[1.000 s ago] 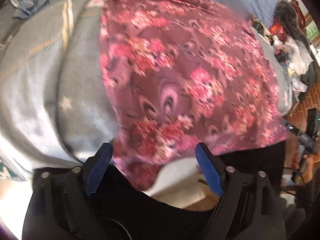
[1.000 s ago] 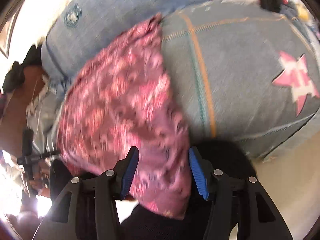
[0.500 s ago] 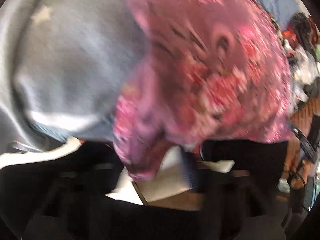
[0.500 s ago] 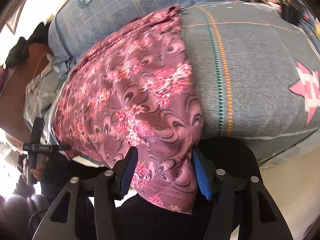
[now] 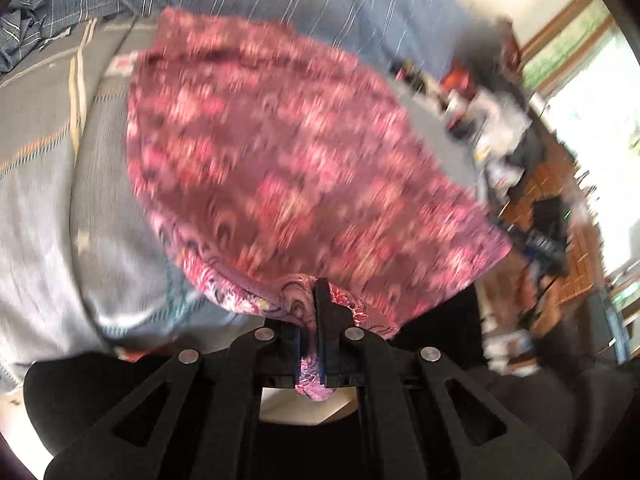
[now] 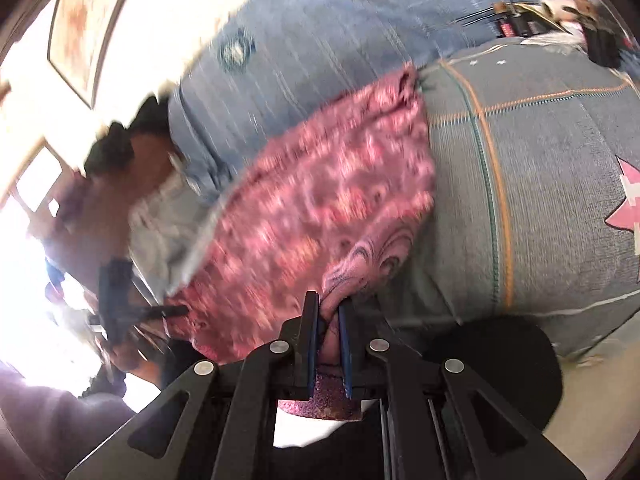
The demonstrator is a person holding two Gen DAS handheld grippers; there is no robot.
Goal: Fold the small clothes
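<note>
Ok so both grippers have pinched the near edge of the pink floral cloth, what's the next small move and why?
Probably lift both corners together and carry them toward the far edge. The left gripper and right gripper are each shut on the near hem of the pink floral cloth, whose rest lies spread over the grey-blue quilt, so folding it in half looks like the natural step.

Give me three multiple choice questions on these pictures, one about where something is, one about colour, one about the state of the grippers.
1. The cloth lies on:
A. a grey-blue bedspread
B. a wooden table
C. a tiled floor

2. The cloth is mainly:
A. green
B. pink and maroon
C. white

3. The grippers are:
A. both open
B. only the left shut
C. both shut on the cloth

Answers: 1 A, the bedspread shows around the cloth. 2 B, a pink floral print on maroon. 3 C, the left gripper and the right gripper each pinch fabric between the fingers.
</note>
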